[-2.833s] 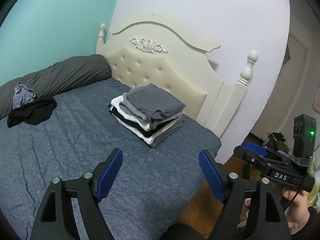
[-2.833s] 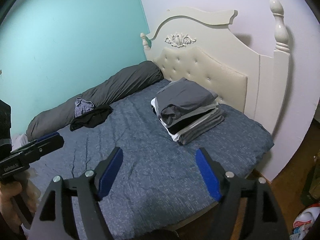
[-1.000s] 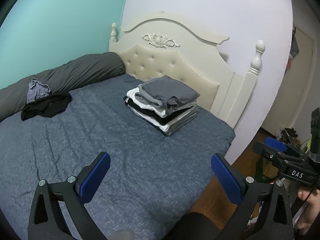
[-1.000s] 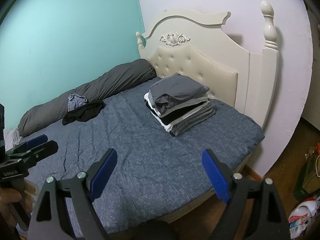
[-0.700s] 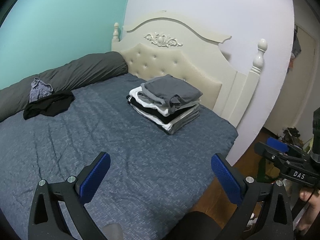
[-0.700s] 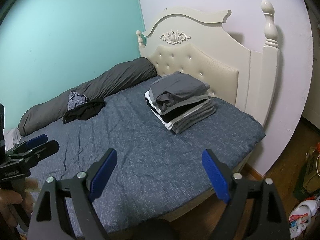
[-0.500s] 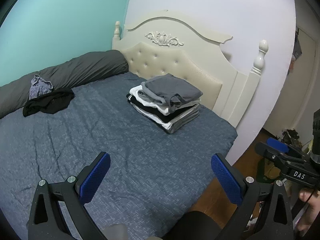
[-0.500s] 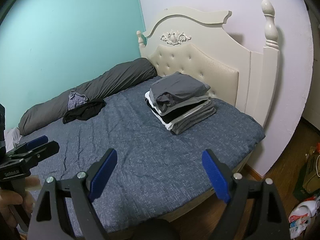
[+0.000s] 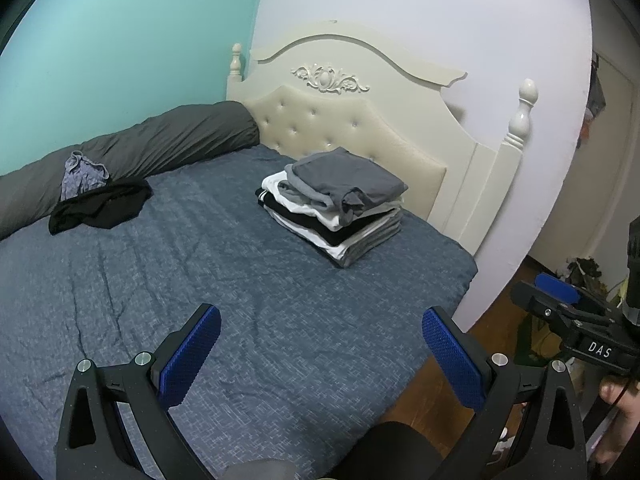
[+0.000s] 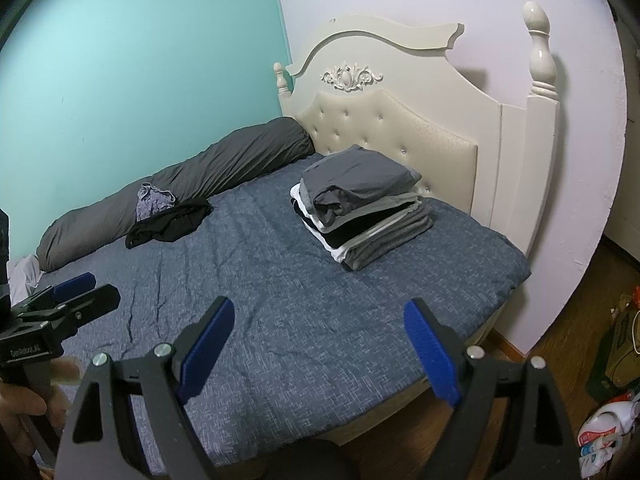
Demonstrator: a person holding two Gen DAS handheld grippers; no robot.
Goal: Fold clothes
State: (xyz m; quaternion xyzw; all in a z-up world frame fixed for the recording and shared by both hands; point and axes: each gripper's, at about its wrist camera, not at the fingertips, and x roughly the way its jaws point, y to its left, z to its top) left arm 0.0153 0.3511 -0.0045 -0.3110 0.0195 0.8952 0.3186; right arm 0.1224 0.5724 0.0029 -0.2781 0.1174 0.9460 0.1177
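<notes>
Reaching far beyond the left gripper (image 9: 320, 344) and right gripper (image 10: 320, 344), both spread empty, grab the black garment (image 9: 100, 206) by one edge.

The bed (image 9: 280, 320) wears a mottled blue-grey cover. The folded stack (image 9: 334, 204) layers dark grey, white, black and pale grey. A black garment (image 9: 100, 208) lies beside a lilac one (image 9: 82, 172). The headboard (image 9: 360, 92) is cream, the wall (image 9: 120, 40) turquoise.
</notes>
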